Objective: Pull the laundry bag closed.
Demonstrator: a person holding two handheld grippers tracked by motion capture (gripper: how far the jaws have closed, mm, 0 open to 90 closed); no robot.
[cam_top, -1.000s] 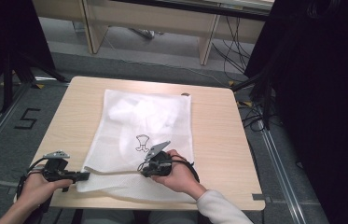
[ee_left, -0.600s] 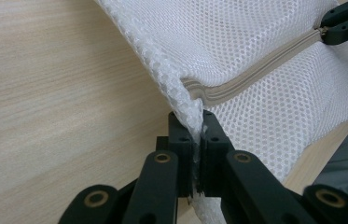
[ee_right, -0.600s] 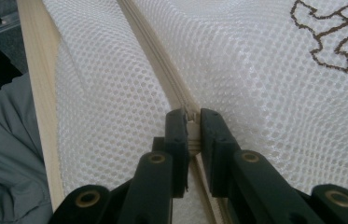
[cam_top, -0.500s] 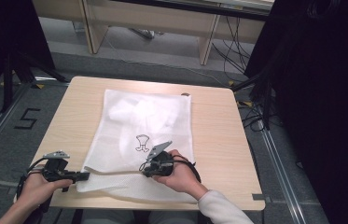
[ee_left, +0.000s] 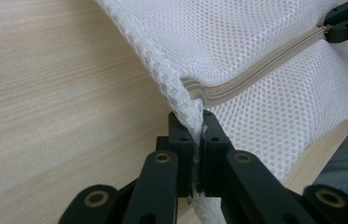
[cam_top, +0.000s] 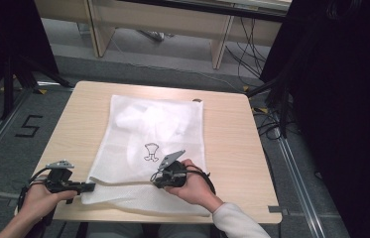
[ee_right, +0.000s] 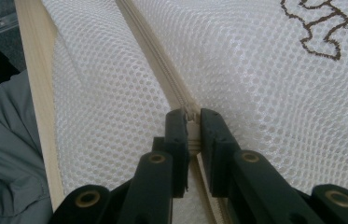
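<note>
Mesh fills most of the near half of the counter (cam_top: 232, 129): a white mesh laundry bag (cam_top: 157, 124) lies flat on the pale wood, its closed end toward the far side and its zipper (cam_top: 123, 182) running along the edge nearest the person. A small dark printed figure (cam_top: 151, 151) sits on the netting near the middle of the bag's near half. The left gripper (cam_top: 87, 187) is at the bag's near left corner, and in the left gripper view its fingers (ee_left: 181, 140) are pressed together on the mesh of that corner, right where the beige zipper tape (ee_left: 251, 74) ends, so the fabric rises in a fold between the pads. The right gripper (cam_top: 156, 181) rests on the bag farther along the same edge, the person's hand (cam_top: 192, 186) wrapped round it; in the right gripper view its fingers (ee_right: 177, 135) pinch the zipper's slider (ee_right: 191, 115), with the closed teeth running away ahead of them and open netting on both sides. A strip of zipper hangs slightly taut between the two grippers. Compared with the frames from a second and half a second ago, nothing differs: both hands sit in the same spots, both grips stay clamped, and the bag keeps the same outline and creases.
</note>
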